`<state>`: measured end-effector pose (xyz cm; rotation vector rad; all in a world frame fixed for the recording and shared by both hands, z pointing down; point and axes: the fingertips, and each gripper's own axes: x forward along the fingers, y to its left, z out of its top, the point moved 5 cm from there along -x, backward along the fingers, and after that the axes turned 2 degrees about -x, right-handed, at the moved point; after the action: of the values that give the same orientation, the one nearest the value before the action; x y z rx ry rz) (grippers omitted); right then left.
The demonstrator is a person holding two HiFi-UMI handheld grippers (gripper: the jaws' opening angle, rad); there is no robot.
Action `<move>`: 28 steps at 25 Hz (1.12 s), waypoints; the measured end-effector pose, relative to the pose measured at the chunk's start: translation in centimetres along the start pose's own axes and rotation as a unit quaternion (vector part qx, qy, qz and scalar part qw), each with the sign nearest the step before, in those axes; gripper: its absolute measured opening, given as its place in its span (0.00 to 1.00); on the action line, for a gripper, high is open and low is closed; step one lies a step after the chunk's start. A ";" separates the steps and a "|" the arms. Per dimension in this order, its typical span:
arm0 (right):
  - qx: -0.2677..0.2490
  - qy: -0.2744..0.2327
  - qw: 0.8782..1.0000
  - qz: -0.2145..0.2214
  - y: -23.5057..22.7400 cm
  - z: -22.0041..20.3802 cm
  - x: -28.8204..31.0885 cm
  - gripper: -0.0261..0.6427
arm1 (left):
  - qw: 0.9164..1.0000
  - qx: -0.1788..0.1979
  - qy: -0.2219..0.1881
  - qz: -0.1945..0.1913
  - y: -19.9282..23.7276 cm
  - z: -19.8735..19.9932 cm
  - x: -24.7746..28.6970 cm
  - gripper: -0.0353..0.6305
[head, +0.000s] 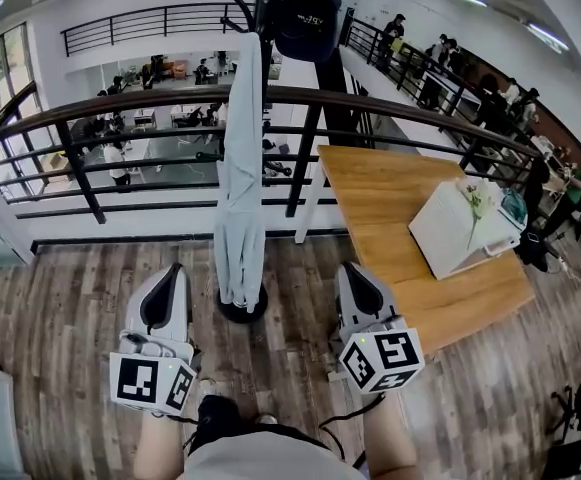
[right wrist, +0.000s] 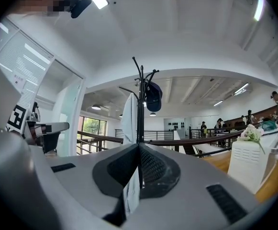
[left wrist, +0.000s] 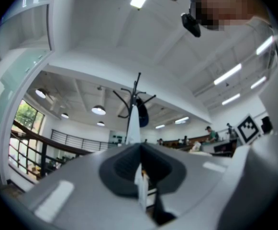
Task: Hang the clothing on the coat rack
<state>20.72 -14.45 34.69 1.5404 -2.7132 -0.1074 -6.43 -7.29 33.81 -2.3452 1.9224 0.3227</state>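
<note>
Room: an upper level with a plank floor (head: 60, 308). A dark railing (head: 150, 103) runs along its far edge, with an open hall beyond.
Head view – rack: the coat rack (head: 242, 313) stands on the floor on the near side of the railing, ahead of the two grippers and between them.
Head view – clothing: a pale grey garment (head: 242, 168) hangs straight down along the pole and reaches close to the round base. A dark cap (head: 305, 13) sits near the top.
Head view – right: a wooden table (head: 390, 188) carries a white box (head: 460, 230).
Head view – claws: the left gripper (head: 175, 268) and right gripper (head: 350, 268) are low and near, both well apart from the garment.
Left gripper view – claw: the jaws are pressed together at the tips with nothing clamped. The coat rack (left wrist: 137, 87), garment (left wrist: 133, 126) and cap (left wrist: 142, 116) stand far ahead.
Right gripper view – claw: the jaws are together and empty. The coat rack (right wrist: 140, 109), garment (right wrist: 128, 116) and cap (right wrist: 153, 96) stand straight ahead, with the white box (right wrist: 246, 162) at the right.
</note>
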 end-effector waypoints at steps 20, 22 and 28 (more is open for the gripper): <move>-0.008 -0.009 1.000 -0.002 -1.2 0.3 -0.8 0.04 | 1.000 0.005 -0.002 0.000 -1.7 -0.2 0.7 0.07; -0.007 -0.010 1.000 -0.001 -1.3 0.3 -0.6 0.04 | 1.000 0.005 -0.001 0.002 -1.7 -0.1 0.9 0.07; -0.006 -0.011 1.000 0.001 -1.8 0.1 -0.3 0.04 | 1.000 0.008 -0.002 0.009 -1.9 -0.3 1.5 0.07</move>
<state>22.45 -15.10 34.45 1.5417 -2.7265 -0.1413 -4.30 -8.41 33.68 -2.3169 1.9370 0.3132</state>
